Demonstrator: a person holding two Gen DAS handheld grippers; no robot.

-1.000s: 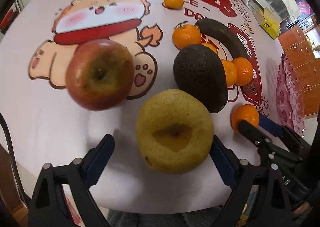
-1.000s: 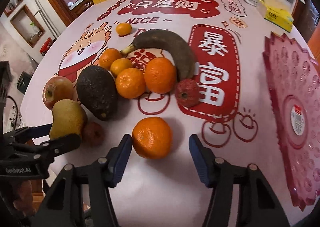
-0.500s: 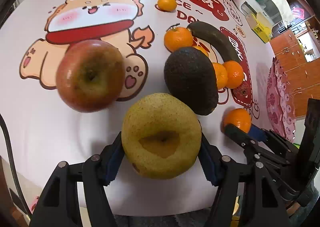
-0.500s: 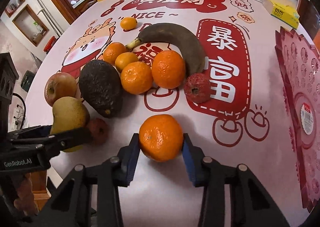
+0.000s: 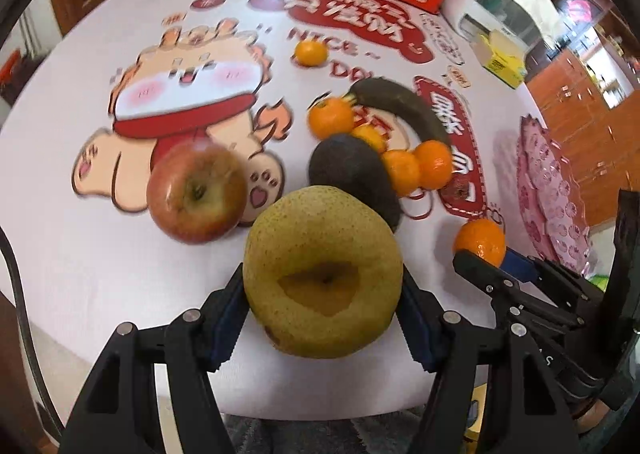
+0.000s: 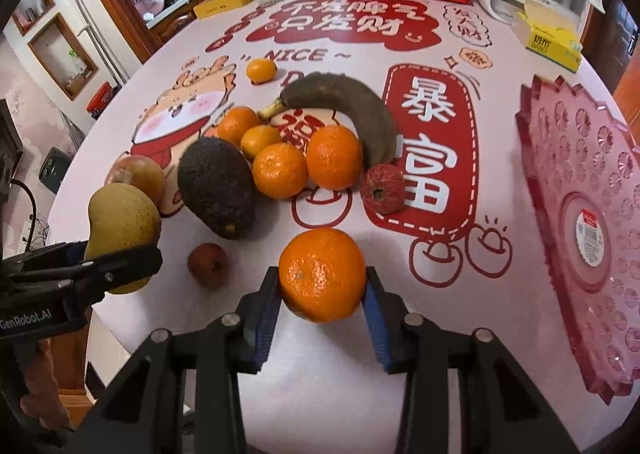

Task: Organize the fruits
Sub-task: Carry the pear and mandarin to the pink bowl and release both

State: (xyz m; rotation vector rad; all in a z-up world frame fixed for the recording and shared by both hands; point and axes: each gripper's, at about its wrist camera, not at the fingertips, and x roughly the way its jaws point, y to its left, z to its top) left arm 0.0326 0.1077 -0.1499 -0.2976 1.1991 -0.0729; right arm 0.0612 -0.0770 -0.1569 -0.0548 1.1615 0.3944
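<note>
Two fruits gripped: left gripper [image 5: 322, 318] clamped on pear [image 5: 323, 274], right gripper [image 6: 322, 296] clamped on orange [image 6: 322, 274], both over near table [image 6: 320, 374] edge. Loose on table: apple [image 5: 196, 193], avocado [image 6: 216, 185], banana [image 6: 344, 105], orange cluster [image 6: 296, 157] between avocado and banana, two small red fruits [image 6: 382, 187]. Pink tray [image 6: 580, 221] sits empty, far right.
</note>
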